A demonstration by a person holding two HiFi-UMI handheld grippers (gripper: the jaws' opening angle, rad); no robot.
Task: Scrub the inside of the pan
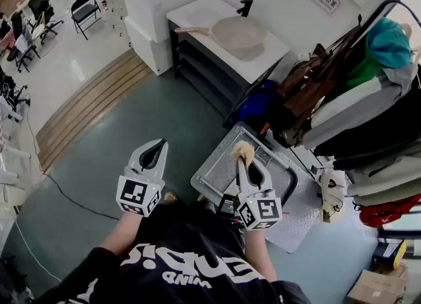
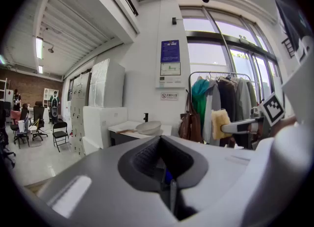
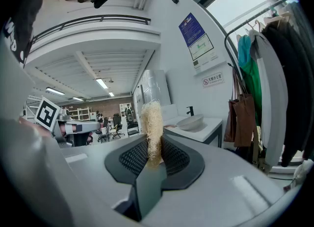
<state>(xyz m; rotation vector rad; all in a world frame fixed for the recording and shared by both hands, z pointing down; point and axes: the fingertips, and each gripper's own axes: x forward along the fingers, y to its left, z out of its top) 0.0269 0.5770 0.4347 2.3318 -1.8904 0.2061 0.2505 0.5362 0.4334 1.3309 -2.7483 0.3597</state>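
Observation:
The pan (image 1: 238, 33), pale with a wooden handle, lies on a white counter (image 1: 197, 12) far ahead; it also shows small in the left gripper view as the pan (image 2: 148, 127) and in the right gripper view as the pan (image 3: 190, 122). My right gripper (image 1: 243, 160) is shut on a tan fibrous scrubber (image 1: 242, 151), which stands up between the jaws as the scrubber (image 3: 152, 125). My left gripper (image 1: 160, 144) is held beside it, shut and empty. Both grippers are well short of the pan, over the floor.
A black faucet (image 1: 245, 7) stands behind the pan. A clothes rack (image 1: 368, 85) with coats and bags fills the right. A metal cart (image 1: 217, 171) sits just under my right gripper. Chairs (image 1: 84, 9) stand at far left, and a cable (image 1: 66, 194) lies on the floor.

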